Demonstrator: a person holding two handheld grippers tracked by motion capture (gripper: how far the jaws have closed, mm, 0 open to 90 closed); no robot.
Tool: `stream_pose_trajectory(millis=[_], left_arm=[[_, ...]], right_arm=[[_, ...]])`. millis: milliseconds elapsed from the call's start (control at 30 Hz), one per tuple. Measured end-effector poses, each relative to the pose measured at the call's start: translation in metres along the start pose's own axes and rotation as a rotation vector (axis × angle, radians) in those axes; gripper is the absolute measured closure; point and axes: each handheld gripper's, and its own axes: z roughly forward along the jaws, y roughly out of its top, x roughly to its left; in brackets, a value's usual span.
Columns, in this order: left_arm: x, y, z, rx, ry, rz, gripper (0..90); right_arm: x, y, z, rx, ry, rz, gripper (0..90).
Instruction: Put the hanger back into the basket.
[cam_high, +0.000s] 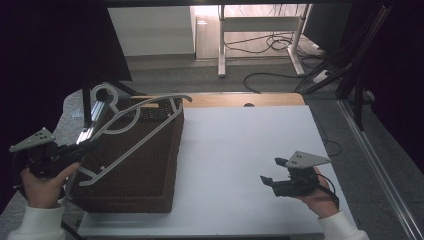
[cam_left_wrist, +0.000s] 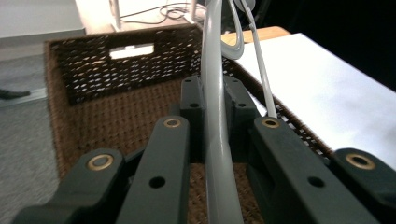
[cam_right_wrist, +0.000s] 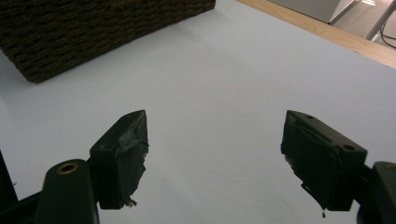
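Grey hanger clenched in left tongs over the wicker basket, not yet dropped; right tongs released, idle above the desk.

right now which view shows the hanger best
The high view: the whole grey hanger shows, hook to bottom bar, lying across the brown wicker basket with the left hand-held gripper shut on one end. The left gripper view gives just a close-up of one arm between the jaws.

High view: above near side, facing forward-down over table, far. Left gripper view: close, along jaws into basket. Right gripper view: low over table, basket wall shared.
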Motion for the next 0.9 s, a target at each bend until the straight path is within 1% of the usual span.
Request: stream_pose_trajectory(millis=[100,167,367,467,567,633,733,800,833,867,900], left_arm=[[0.003,-0.006,-0.003,-0.003,0.027,-0.004,80.8],[0.005,-0.01,-0.004,-0.003,0.038,-0.012,80.8],[0.016,-0.021,-0.004,0.011,0.079,-0.042,80.8],[0.02,-0.026,0.0,0.022,0.084,-0.055,80.7],[0.021,-0.028,0.005,0.035,0.092,-0.052,80.6],[0.021,-0.028,0.006,0.031,0.104,-0.047,80.6],[0.022,-0.028,0.007,0.022,0.11,-0.058,80.4],[0.024,-0.029,0.009,0.022,0.103,-0.058,80.2],[0.025,-0.03,0.01,0.014,0.089,-0.054,79.5],[0.025,-0.03,0.011,-0.005,0.081,-0.047,72.9],[0.024,-0.029,0.013,0.004,0.08,-0.048,61.7]], right_arm=[[-0.001,0.0,-0.002,-0.006,-0.02,0.006,23.7],[-0.003,0.0,-0.003,-0.012,-0.031,0.013,24.0],[-0.005,0.0,-0.005,-0.016,-0.046,0.022,24.4],[-0.005,0.0,-0.005,-0.013,-0.044,0.024,24.4],[-0.005,0.0,-0.004,-0.013,-0.037,0.029,24.4],[-0.006,-0.001,-0.004,-0.011,-0.036,0.027,24.4],[-0.006,-0.002,-0.004,-0.006,-0.036,0.025,24.4],[-0.007,-0.002,-0.004,-0.007,-0.035,0.027,24.4],[-0.007,-0.002,-0.004,-0.008,-0.035,0.027,24.4],[-0.007,-0.002,-0.004,-0.007,-0.034,0.028,24.4],[-0.007,-0.002,-0.004,-0.004,-0.034,0.027,24.4]])
